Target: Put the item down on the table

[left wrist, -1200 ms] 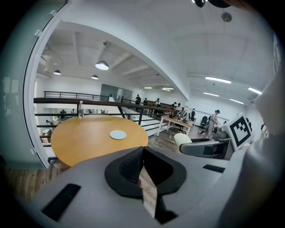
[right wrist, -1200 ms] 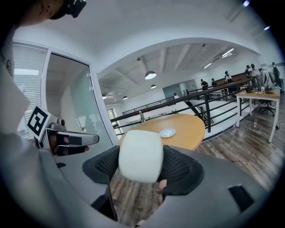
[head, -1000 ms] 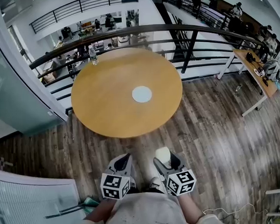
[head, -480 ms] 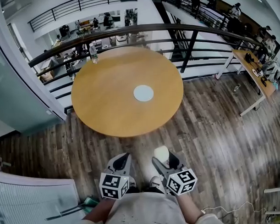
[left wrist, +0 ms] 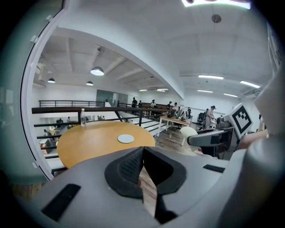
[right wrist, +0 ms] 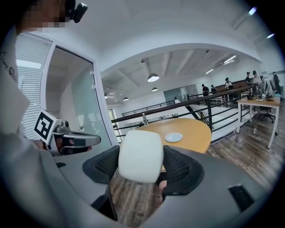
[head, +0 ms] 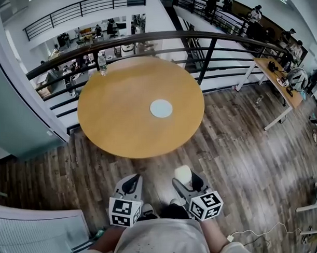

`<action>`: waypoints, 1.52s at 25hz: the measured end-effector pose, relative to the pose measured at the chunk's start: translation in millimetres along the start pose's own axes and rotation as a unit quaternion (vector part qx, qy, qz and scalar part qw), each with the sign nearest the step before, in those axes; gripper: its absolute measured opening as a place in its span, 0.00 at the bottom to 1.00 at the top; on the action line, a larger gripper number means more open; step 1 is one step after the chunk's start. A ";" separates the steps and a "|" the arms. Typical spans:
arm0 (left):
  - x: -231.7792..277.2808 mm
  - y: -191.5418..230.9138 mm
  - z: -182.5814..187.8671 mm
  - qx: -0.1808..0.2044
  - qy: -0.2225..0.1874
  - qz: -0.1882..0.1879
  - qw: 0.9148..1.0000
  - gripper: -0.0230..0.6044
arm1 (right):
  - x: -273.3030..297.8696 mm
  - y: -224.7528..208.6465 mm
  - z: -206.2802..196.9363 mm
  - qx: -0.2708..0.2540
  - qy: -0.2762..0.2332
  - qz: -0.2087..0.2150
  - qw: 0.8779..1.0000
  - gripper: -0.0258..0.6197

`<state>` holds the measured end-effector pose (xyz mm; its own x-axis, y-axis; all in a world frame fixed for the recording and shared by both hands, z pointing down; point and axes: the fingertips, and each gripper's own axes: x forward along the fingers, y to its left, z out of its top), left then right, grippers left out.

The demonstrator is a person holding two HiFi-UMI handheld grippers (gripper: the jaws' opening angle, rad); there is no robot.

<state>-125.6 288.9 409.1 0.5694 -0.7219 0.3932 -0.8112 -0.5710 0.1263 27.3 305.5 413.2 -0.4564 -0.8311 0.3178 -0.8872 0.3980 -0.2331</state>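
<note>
My right gripper (head: 185, 180) is shut on a white rounded block (right wrist: 140, 155), which fills the gap between its black pads (right wrist: 178, 169). In the head view the white block (head: 183, 174) hangs over the wooden floor, just short of the round wooden table (head: 122, 124). My left gripper (head: 130, 184) is beside it, jaws shut with nothing between them; in its own view the left gripper (left wrist: 142, 169) shows the pads pressed together. A small white disc (head: 161, 108) lies near the table's middle.
A clear water bottle (head: 101, 63) stands at the table's far left edge. A dark curved railing (head: 208, 54) runs behind the table above a lower floor. A desk (head: 279, 77) with people sits at the far right. A glass wall (head: 13, 118) stands on the left.
The view has shifted slightly: table and disc sit a little lower and further left in the frame. Both grippers remain low near my body, the right still holding the white block.
</note>
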 end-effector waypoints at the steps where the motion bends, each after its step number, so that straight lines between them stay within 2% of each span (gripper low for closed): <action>1: 1.4 2.2 -2.4 -0.004 0.002 -0.006 1.000 0.07 | 1.4 1.5 0.1 -0.001 0.000 -0.003 1.000 0.53; 4: 5.9 1.5 -2.9 -0.024 0.005 -0.021 0.999 0.07 | 0.2 -0.6 -0.3 0.000 0.006 -0.010 1.000 0.53; 6: 11.2 1.9 2.5 -0.020 0.004 -0.023 1.000 0.07 | 1.0 -6.8 -0.1 0.008 0.008 -0.013 1.000 0.53; 15: 59.0 28.8 25.8 -0.021 0.004 0.003 1.000 0.07 | 50.9 -51.7 13.6 0.025 0.010 0.006 1.000 0.53; 21: 124.4 46.7 55.0 -0.018 0.008 0.018 1.000 0.07 | 107.7 -95.6 44.2 0.008 0.016 0.031 0.999 0.53; 27: 199.1 54.6 99.0 -0.033 0.009 0.024 0.999 0.07 | 150.0 -143.7 74.6 0.000 0.040 0.046 0.998 0.53; 30: 231.3 62.1 105.3 -0.046 0.011 0.023 0.999 0.07 | 171.5 -162.4 79.5 -0.004 0.050 0.052 0.997 0.53; 36: 262.0 74.1 134.6 -0.060 0.019 0.037 0.997 0.07 | 199.7 -190.0 113.1 0.009 0.051 0.063 0.997 0.53; 38: 272.5 73.8 134.0 -0.064 0.018 0.043 0.997 0.07 | 206.7 -203.6 113.1 0.013 0.050 0.065 0.997 0.53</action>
<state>-12.4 -2.3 403.5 0.4942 -0.7498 0.4400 -0.8682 -0.4520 0.2049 121.2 8.8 422.5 -0.5735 -0.7293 0.3732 -0.8183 0.4890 -0.3020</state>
